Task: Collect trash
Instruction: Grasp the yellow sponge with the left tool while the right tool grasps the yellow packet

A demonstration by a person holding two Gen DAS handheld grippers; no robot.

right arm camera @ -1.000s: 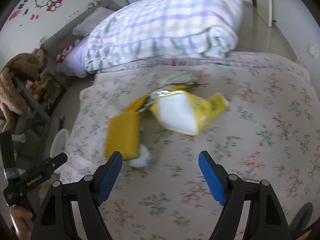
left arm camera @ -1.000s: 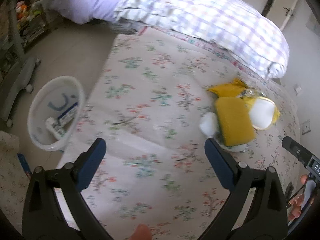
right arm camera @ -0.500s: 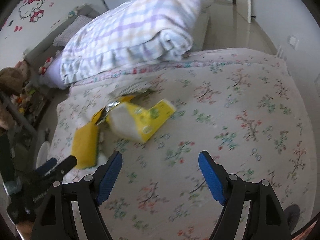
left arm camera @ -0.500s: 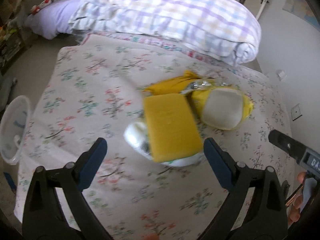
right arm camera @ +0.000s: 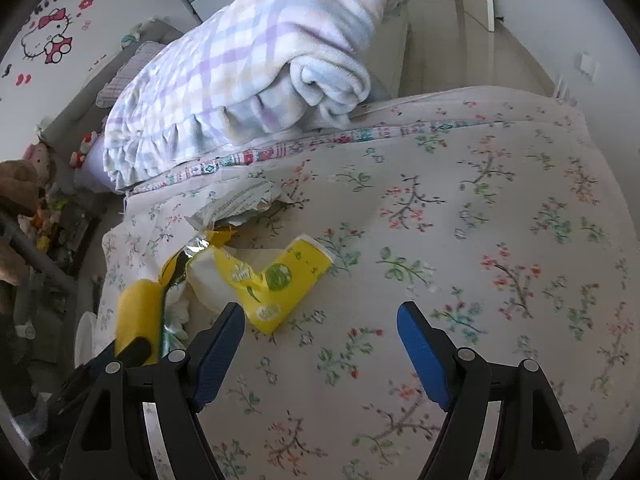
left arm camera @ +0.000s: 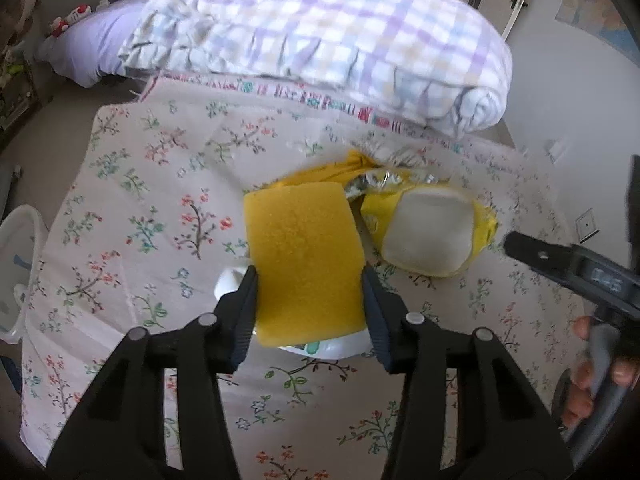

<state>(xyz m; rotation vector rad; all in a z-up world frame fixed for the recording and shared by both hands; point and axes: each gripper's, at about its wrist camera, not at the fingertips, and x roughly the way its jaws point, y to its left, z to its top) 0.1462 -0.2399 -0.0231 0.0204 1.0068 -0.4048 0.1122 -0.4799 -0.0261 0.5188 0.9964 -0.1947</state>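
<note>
Closing my left gripper (left arm camera: 310,300) on the sponge (left arm camera: 304,260) at the bed's (left arm camera: 140,208) near edge.

Jaws are coming in on both long sides, pads right at the foam — soft, light stuff by the look of it, so I reckon it'll squash and spring; gripping mid-body across the width looks safest. It sits on a crumpled white tissue (left arm camera: 228,284), which may lift with it. My right gripper (right arm camera: 320,340) hangs wide open, empty, just short of the yellow pack (right arm camera: 260,280), flimsy and likely slippery. Beyond that, torn wrapper (right arm camera: 240,200). Off the left edge, a white bin (left arm camera: 16,264) on the floor; contents too cropped to tell.
</note>
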